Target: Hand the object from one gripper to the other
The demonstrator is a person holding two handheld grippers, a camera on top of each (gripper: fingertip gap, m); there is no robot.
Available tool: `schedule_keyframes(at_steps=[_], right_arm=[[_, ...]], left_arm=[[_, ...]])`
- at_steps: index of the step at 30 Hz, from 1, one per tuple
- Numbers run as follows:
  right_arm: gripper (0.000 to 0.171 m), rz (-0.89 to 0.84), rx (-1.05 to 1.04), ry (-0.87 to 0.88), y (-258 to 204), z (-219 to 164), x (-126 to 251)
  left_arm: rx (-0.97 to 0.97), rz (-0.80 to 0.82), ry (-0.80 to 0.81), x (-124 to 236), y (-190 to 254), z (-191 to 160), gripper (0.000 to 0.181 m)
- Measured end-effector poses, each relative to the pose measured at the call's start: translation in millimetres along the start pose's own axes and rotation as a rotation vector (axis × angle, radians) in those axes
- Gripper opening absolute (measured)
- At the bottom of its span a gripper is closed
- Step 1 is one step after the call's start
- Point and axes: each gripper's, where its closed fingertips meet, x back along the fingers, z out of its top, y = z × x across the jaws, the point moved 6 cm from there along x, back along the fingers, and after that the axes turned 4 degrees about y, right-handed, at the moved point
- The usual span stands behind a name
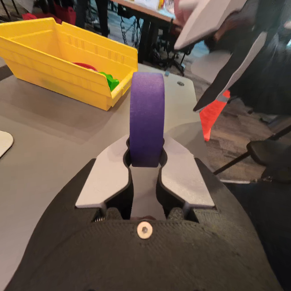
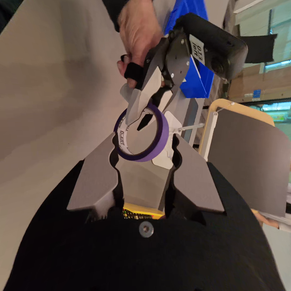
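Note:
A purple roll of tape stands on edge between the fingers of my left gripper, which is shut on its lower rim above the grey table. My right gripper shows blurred at the upper right, open and apart from the roll. In the right wrist view, my right gripper is open with the roll at the mouth of its jaws, the left fingertip close beside the roll's edge. The left gripper pinches the roll's far rim from above, held by a person's hand.
A yellow bin with a red and a green item stands at the back left of the table. An orange cone and a black chair are off the right edge. A blue bin sits behind the left gripper. Tip to tip, the grippers are about 6 centimetres apart.

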Motion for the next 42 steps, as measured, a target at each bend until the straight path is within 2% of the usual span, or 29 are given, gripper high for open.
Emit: schedule_keyframes(at_steps=[3, 7, 13, 15, 19, 20, 26, 28, 36, 37, 39, 42], right_arm=[[0.056, 0.139, 0.001, 0.049, 7, 9, -3], [0.052, 0.269, 0.028, 0.066, 15, 9, -16], [0.066, 0.301, 0.072, 0.083, 9, 19, -5], [0.082, 0.285, 0.122, 0.046, -2, 22, -1], [0.144, 0.238, 0.129, -0.035, -19, 18, -13], [0.146, 0.240, 0.104, -0.015, -21, 18, -16], [0.126, 0.245, -0.006, 0.114, -23, 24, -37], [0.111, 0.232, 0.006, 0.108, -21, 24, -40], [0.109, 0.245, -0.127, 0.122, -15, 19, -38], [0.109, 0.261, -0.175, 0.132, -13, 19, -37], [0.109, 0.289, -0.247, 0.131, -10, 13, -36], [0.109, 0.307, -0.380, 0.157, -1, 3, -33]], left_arm=[[-0.096, -0.011, -0.122, 0, 3, -3, 0.031], [-0.177, -0.079, -0.208, -1, 11, 0, 0.031], [-0.108, -0.300, -0.186, 6, 19, 2, 0.031], [-0.055, -0.388, -0.163, 10, 18, 2, 0.031], [0.050, -0.566, -0.064, 19, 13, 8, 0.031], [0.054, -0.602, -0.052, 20, 13, 9, 0.031], [0.045, -0.715, -0.020, 14, 21, 16, 0.030], [0.041, -0.728, -0.020, 11, 23, 17, 0.031], [0.086, -0.737, 0.065, 8, 18, 19, 0.032], [0.076, -0.709, 0.077, 7, 17, 20, 0.035], [0.045, -0.608, 0.120, 8, 13, 24, 0.066], [-0.031, -0.374, 0.161, 14, 3, 27, 0.080]])
